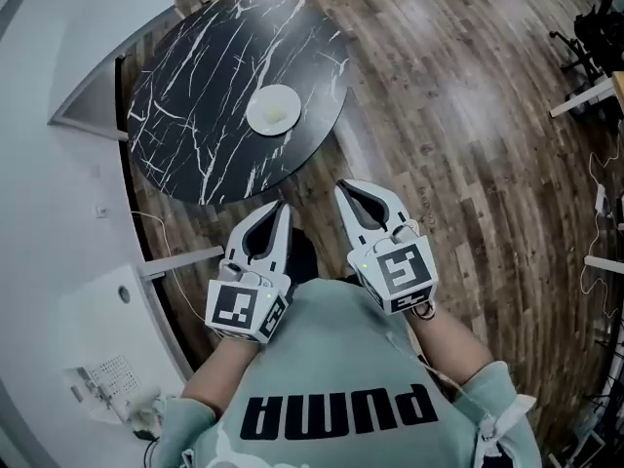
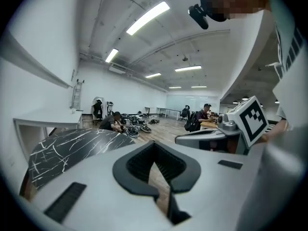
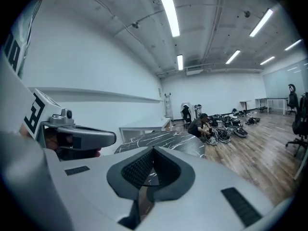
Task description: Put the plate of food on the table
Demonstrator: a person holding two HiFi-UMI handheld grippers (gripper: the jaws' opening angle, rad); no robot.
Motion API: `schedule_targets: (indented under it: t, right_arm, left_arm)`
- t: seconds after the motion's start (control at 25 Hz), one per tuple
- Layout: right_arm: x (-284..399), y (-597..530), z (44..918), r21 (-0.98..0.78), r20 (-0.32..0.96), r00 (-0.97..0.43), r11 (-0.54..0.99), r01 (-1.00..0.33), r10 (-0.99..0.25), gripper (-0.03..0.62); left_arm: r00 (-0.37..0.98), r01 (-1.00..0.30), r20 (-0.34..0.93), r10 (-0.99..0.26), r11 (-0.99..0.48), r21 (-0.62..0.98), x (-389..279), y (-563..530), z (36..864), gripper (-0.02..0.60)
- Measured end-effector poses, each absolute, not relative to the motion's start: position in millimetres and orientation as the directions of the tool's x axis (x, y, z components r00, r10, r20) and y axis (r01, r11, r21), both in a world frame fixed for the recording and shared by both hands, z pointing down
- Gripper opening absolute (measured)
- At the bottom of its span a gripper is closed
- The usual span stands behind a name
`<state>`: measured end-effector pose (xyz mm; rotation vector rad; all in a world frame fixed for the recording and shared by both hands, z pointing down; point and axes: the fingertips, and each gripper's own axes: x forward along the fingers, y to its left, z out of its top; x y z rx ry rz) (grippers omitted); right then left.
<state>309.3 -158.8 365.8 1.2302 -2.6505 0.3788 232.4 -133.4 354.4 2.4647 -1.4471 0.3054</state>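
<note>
Round white plate [image 1: 273, 109] with pale yellowish food lies on the round black white-veined marble desk [image 1: 185, 135], well ahead of left tool [image 1: 281, 211] and right tool [image 1: 343, 191], both closed, empty

Wood-plank floor [image 1: 468, 115]; white walls [image 3: 86, 57]; strip lights [image 3: 168, 12] overhead; possibly desks [image 3: 269, 100] at far end.

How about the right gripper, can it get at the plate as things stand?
Probably yes. Nothing stands between the right gripper and the plate on the table. The gripper is short of the table's edge, jaws shut and empty, so it must move forward and open first.
</note>
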Motion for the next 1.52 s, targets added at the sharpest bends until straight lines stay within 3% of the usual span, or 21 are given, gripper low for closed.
schedule_targets:
  t: [0.56, 1.12, 1.52]
  right_arm:
    - [331.5, -72.7, 305.2, -0.119, 0.164, -0.663, 0.652, -0.749, -0.731, 0.008]
    - [270.2, 28.9, 308.2, -0.086, 0.226, -0.591, 0.588, -0.804, -0.775, 0.008]
    - [270.8, 74.1, 316.2, -0.051, 0.233, -0.554, 0.559, -0.827, -0.799, 0.006]
  left_arm:
    - [0.348, -0.923, 0.272, -0.897, -0.379, -0.071, 227.6, -30.0, 310.7, 0.006]
    - [0.363, -0.922, 0.257, -0.896, -0.386, -0.043, 145.4, 66.2, 316.7, 0.006]
    - [0.325, -0.936, 0.237, -0.915, -0.348, -0.058, 135.3, 97.8, 317.7, 0.006]
